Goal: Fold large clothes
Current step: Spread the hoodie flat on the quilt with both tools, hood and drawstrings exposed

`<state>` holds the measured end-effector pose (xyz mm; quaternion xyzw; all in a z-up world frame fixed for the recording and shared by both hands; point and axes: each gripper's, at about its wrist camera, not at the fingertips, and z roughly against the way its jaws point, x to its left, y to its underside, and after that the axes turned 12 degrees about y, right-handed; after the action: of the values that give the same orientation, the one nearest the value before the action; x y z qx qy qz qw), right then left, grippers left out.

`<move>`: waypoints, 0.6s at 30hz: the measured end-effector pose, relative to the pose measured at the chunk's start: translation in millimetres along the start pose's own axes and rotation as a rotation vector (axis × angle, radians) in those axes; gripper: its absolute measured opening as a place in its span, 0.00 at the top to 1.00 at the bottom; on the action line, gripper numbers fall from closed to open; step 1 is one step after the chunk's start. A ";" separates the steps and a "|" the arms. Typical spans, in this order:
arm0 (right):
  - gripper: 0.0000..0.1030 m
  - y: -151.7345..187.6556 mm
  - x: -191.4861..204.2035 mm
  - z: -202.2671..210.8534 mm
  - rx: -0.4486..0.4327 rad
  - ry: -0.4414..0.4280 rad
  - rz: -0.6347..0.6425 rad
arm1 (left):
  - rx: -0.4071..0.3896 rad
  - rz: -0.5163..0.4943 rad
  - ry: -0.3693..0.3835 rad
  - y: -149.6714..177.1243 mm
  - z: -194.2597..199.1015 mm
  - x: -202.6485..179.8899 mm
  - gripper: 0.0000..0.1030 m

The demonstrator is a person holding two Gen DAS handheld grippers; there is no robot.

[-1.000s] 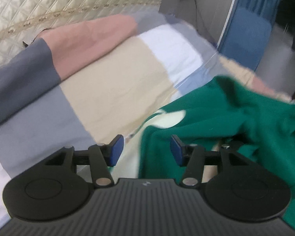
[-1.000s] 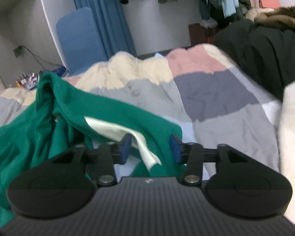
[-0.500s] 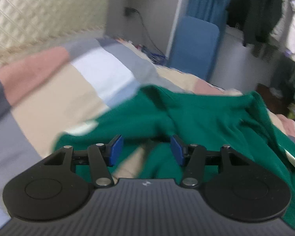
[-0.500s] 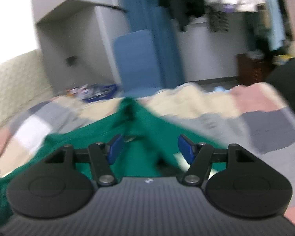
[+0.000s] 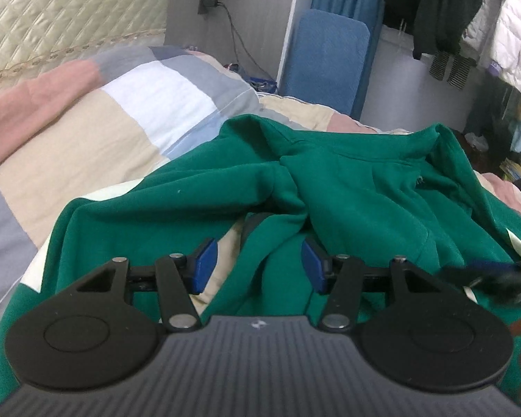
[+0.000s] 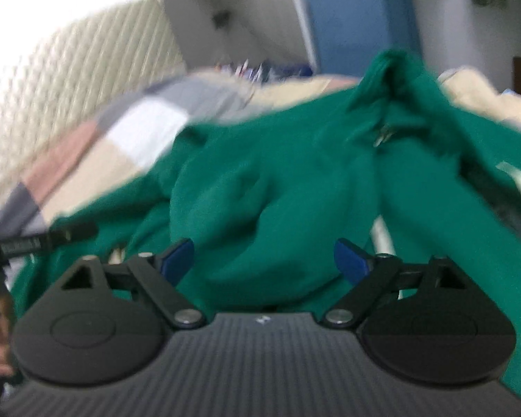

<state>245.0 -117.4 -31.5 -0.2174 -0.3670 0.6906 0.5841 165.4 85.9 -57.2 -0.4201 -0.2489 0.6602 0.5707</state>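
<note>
A large green sweatshirt (image 5: 347, 187) with cream stripes lies crumpled on a patchwork quilt (image 5: 87, 146); it also fills the blurred right wrist view (image 6: 278, 187). My left gripper (image 5: 258, 266) is open, its blue pads either side of a green fold without pinching it. My right gripper (image 6: 264, 260) is open wide just above the bunched cloth. Each gripper shows at the edge of the other's view: the right one (image 5: 493, 278), the left one (image 6: 34, 243).
The quilt covers a bed with a padded cream headboard (image 5: 69, 17) at the left. A blue chair back (image 5: 330, 62) and hanging clothes (image 5: 444, 10) stand beyond the bed's far side.
Both grippers have swung towards the middle of the sweatshirt. The right gripper has let go of the cream-striped edge and opened wider. The left one has stayed open.
</note>
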 end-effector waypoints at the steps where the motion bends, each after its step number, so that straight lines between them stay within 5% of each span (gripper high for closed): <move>1: 0.14 5.5 7.9 -4.4 0.012 0.010 0.026 | -0.001 -0.003 0.002 0.8 -1.0 -0.2 0.42; 5: 0.14 18.9 26.0 -39.6 0.062 0.043 0.082 | 0.000 0.001 0.013 2.8 -5.5 4.1 0.42; 9: 0.14 14.5 39.2 -62.3 -0.002 0.097 0.109 | 0.009 0.012 0.023 6.2 -10.6 10.1 0.42; 11: 0.45 2.1 39.3 -74.6 0.008 0.120 0.065 | 0.011 0.034 0.032 6.3 -13.0 15.9 0.42; 13: 0.62 -15.2 41.3 -83.6 -0.003 0.149 0.060 | 0.011 0.054 0.036 6.6 -15.4 20.9 0.42; 18: 0.74 -76.0 55.1 -103.9 -0.084 0.188 0.141 | 0.014 0.095 0.049 6.0 -23.9 34.9 0.42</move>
<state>357.6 -34.2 -32.7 -0.3310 -0.3230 0.6905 0.5562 182.3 114.5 -84.0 -0.4434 -0.2100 0.6778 0.5476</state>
